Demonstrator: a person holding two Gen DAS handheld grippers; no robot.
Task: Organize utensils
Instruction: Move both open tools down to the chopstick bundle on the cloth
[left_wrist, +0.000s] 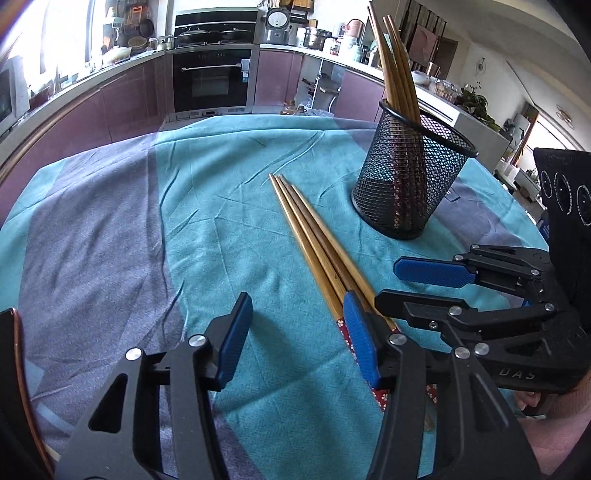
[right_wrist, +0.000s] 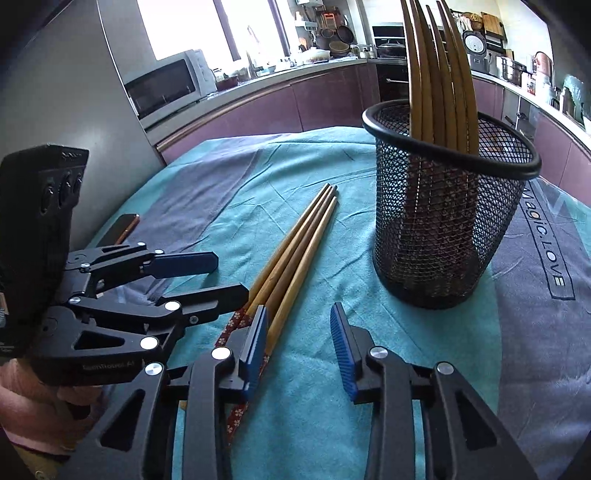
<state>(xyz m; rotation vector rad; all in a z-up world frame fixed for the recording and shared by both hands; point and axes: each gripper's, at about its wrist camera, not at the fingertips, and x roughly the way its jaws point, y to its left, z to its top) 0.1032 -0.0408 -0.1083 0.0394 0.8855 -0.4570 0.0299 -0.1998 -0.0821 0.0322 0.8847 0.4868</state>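
Loose chopsticks (left_wrist: 314, 243) beside mesh holder (left_wrist: 410, 173) | likely light, stiff, slippery; pinch mid-shaft | left gripper (left_wrist: 295, 339), right gripper (right_wrist: 299, 350) agape, empty

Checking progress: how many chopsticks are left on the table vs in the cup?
3 on the tablecloth, lying side by side as one bundle of chopsticks between the two open grippers. About 4 more stand in the mesh cup; overlap there may hide another.

Both wrist views low, close, sharing chopsticks (left_wrist: 314, 243), holder (right_wrist: 443, 221)
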